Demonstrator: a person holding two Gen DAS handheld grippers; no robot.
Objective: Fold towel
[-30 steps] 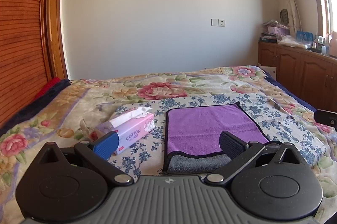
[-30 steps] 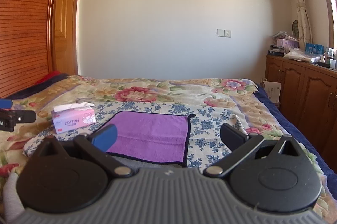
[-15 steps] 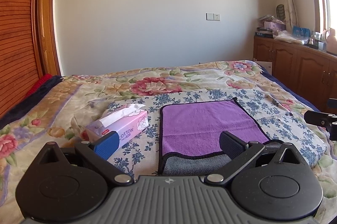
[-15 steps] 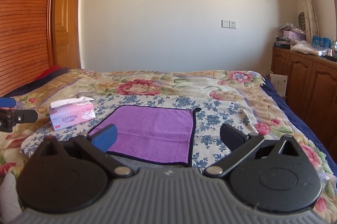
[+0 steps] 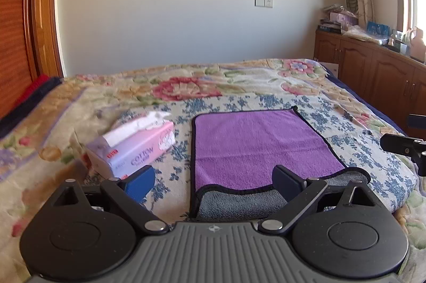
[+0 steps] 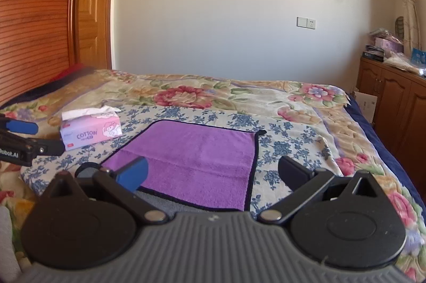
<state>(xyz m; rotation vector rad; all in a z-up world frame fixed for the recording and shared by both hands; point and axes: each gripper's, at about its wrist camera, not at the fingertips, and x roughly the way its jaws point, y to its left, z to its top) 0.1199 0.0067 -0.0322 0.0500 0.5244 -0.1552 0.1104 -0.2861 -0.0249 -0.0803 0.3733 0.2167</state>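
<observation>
The towel (image 5: 261,144) lies flat beside the tissue box (image 5: 133,147); soft, light, likely floppy. Pinch its 2 near corners. Left gripper (image 5: 213,180) and right gripper (image 6: 213,171) gape, holding nothing.

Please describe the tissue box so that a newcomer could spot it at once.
Start at the bed with its flowered cover. On the blue-flowered cloth lies a purple towel; beside it, toward the wooden door, sits the tissue box. It alone is pink, printed COTTON, with white tissue poking out.
</observation>
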